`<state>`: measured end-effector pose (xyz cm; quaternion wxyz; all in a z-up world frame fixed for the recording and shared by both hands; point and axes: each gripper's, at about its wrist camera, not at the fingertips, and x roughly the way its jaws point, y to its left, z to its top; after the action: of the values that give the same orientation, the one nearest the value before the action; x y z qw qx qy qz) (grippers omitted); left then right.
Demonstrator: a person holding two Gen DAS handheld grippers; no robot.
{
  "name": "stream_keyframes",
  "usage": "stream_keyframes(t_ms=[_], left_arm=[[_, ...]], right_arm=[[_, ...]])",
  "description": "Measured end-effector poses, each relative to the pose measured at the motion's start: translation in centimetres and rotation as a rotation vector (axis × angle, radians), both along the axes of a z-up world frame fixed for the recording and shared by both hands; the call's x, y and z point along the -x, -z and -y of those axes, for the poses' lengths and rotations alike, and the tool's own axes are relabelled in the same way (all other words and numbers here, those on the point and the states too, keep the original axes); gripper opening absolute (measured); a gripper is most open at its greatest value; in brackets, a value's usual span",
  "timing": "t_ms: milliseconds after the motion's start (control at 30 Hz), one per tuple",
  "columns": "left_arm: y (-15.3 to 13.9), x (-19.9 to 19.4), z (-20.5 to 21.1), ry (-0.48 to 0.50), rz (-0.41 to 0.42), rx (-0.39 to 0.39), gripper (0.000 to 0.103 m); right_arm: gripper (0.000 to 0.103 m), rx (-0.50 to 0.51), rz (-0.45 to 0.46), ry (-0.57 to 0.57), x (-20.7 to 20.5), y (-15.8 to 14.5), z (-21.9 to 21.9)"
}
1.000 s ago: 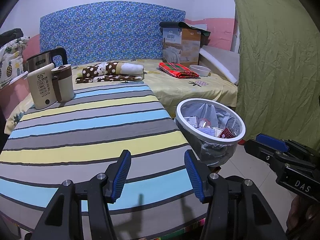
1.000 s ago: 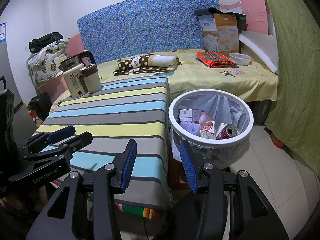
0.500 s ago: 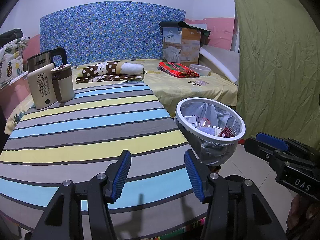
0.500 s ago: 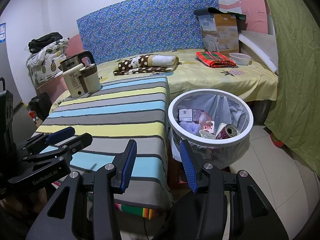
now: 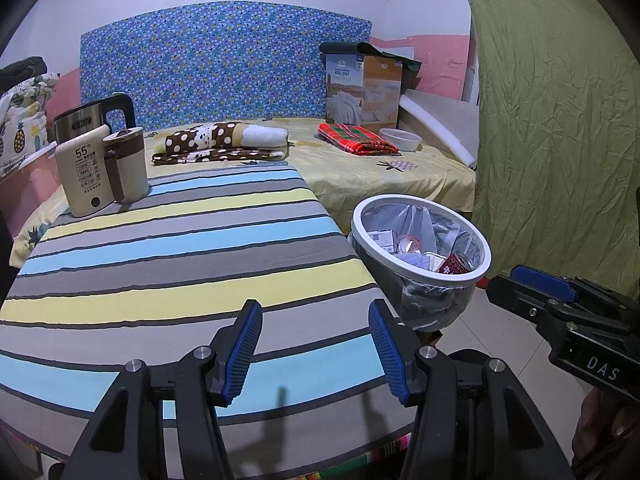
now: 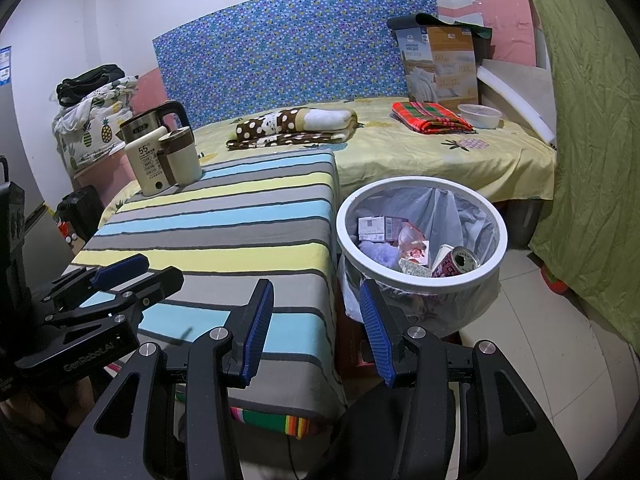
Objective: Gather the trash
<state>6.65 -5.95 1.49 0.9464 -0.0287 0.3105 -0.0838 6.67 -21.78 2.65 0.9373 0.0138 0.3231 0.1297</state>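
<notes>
As seen from the left wrist, the left claw (image 5: 314, 350) hangs spread and empty over the striped surface (image 5: 180, 248), which carries only a kettle set (image 5: 100, 168) at 10 o'clock. The trash bin (image 5: 478, 276) stands at 2 o'clock, just beside the surface edge; the right claw (image 5: 520, 280) enters at 3 o'clock.

From the right wrist, the right claw (image 6: 316, 328) is likewise spread, holding nothing. The trash (image 6: 416, 246) lies inside the bin (image 6: 348, 204) at 1 o'clock: small cartons, a wrapper, a red can (image 6: 456, 262). These look light and crushable; the can, probably stiffest, would best be pinched across its body.
</notes>
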Motion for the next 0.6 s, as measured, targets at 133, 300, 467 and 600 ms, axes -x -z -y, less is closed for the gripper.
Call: stream_keyframes(t_ms=[133,300,467,600], left_arm=[[-0.01,0.11,-0.01,-0.002,-0.001,0.000,0.055],[0.02,0.15,-0.12,-0.003,-0.001,0.000,0.055],[0.01,0.16,-0.12,-0.001,-0.002,0.001,0.055],[0.05,0.09,-0.14,-0.002,-0.003,0.000,0.055]], right_arm=[[0.047,0.000,0.000,-0.001,0.01,0.03,-0.02],[0.047,-0.001,0.002,0.000,0.05,0.07,-0.02],[0.047,-0.001,0.002,-0.001,0.06,0.06,-0.12],[0.047,-0.002,0.002,0.001,0.08,0.08,-0.14]])
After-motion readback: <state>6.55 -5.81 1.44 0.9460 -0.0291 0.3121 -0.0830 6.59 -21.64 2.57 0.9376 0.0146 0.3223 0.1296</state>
